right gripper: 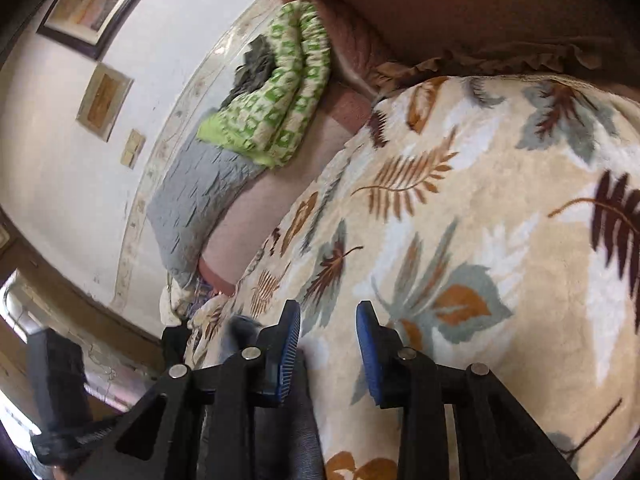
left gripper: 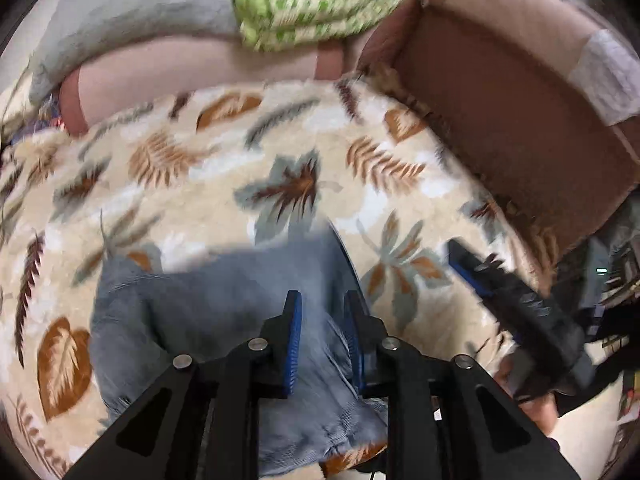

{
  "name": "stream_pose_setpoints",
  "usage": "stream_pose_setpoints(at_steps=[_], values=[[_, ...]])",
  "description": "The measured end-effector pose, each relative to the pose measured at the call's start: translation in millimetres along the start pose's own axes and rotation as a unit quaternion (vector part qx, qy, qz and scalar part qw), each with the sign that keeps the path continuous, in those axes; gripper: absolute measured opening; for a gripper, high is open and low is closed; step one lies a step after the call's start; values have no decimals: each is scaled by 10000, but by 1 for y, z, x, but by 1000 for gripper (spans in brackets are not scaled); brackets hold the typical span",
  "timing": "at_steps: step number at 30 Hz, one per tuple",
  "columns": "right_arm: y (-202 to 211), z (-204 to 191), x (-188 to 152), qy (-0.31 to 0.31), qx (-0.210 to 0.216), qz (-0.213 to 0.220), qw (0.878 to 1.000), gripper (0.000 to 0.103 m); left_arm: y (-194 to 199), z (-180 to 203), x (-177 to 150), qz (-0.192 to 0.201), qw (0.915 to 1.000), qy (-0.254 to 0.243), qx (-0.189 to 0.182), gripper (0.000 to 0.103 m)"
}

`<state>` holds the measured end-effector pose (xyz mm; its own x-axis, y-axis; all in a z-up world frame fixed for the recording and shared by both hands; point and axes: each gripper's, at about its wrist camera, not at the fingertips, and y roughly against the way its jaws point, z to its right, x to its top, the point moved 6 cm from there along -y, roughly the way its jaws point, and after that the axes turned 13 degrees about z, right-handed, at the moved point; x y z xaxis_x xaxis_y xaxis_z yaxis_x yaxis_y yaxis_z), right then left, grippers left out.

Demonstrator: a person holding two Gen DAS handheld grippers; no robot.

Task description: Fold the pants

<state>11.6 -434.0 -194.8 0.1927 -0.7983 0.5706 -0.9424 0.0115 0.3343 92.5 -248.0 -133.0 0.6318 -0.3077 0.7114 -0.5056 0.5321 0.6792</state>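
Only the left wrist view shows much of the pants (left gripper: 224, 312): grey-blue fabric bunched on the leaf-print blanket (left gripper: 208, 184), running under and between the left gripper (left gripper: 322, 344) fingers. Its jaws stand a little apart with the fabric between the blue pads (left gripper: 295, 344); cannot tell if they actually press it. That view also catches the right gripper (left gripper: 516, 296) off to the right, blurred, with a bit of a hand (left gripper: 536, 404) under it.

Right wrist view: right gripper (right gripper: 328, 354) jaws parted, gap showing bare blanket, nothing between them. A dark strip of pants fabric (right gripper: 280, 432) lies just outside its left finger. Only this view shows the wall with three framed pictures (right gripper: 94, 4).

Count: one pair of pants, one blanket, one green-checked folded cloth (right gripper: 280, 112), one grey pillow (right gripper: 200, 196), two grippers. The cloth and pillow sit on the pink-brown sofa back (left gripper: 520, 128), well apart from the pants.
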Motion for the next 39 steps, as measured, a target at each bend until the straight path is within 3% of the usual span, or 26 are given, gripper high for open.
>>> stream_pose_setpoints(at_steps=[2, 5, 9, 13, 18, 19, 23, 24, 27, 30, 32, 36, 39], values=[[-3, -12, -7, 244, 106, -112, 9996, 32, 23, -8, 11, 343, 9993, -137, 98, 23], [-14, -37, -30, 627, 335, -413, 9966, 32, 50, -39, 13, 647, 9956, -325, 599, 25], [-21, -75, -62, 1329, 668, -676, 9866, 32, 48, -87, -18, 294, 9939, -83, 1056, 25], [-30, -97, -87, 1697, 831, -820, 9786, 32, 37, -120, -64, -184, 9917, 120, 1269, 25], [-59, -102, -104, 1970, 563, -939, 9743, 32, 17, -135, -102, -585, 9901, 265, 1246, 25], [-66, -100, -108, 2002, 481, -1016, 9733, 37, 15, -135, -108, -646, 9899, 250, 1234, 25], [-94, -63, -131, 2178, -644, -1674, 9594, 42, 3, -131, -126, -715, 9898, 104, 1228, 25], [-95, -53, -132, 2051, -759, -1765, 9597, 50, 2, -130, -127, -664, 9902, 105, 1225, 25], [-87, -38, -127, 1653, -631, -1896, 9658, 52, 2, -129, -131, -575, 9910, 52, 1209, 25], [-71, -33, -129, 1914, -625, -1851, 9619, 52, 3, -132, -132, -469, 9919, 164, 1173, 26], [-61, -28, -131, 2147, -856, -1780, 9565, 53, 2, -133, -133, -399, 9920, 222, 1180, 26], [-44, -26, -132, 2205, -855, -1675, 9571, 53, 7, -131, -142, -322, 9921, 219, 1193, 29], [-28, -32, -139, 2639, -997, -1519, 9473, 55, 12, -132, -149, -283, 9932, 231, 1106, 31]])
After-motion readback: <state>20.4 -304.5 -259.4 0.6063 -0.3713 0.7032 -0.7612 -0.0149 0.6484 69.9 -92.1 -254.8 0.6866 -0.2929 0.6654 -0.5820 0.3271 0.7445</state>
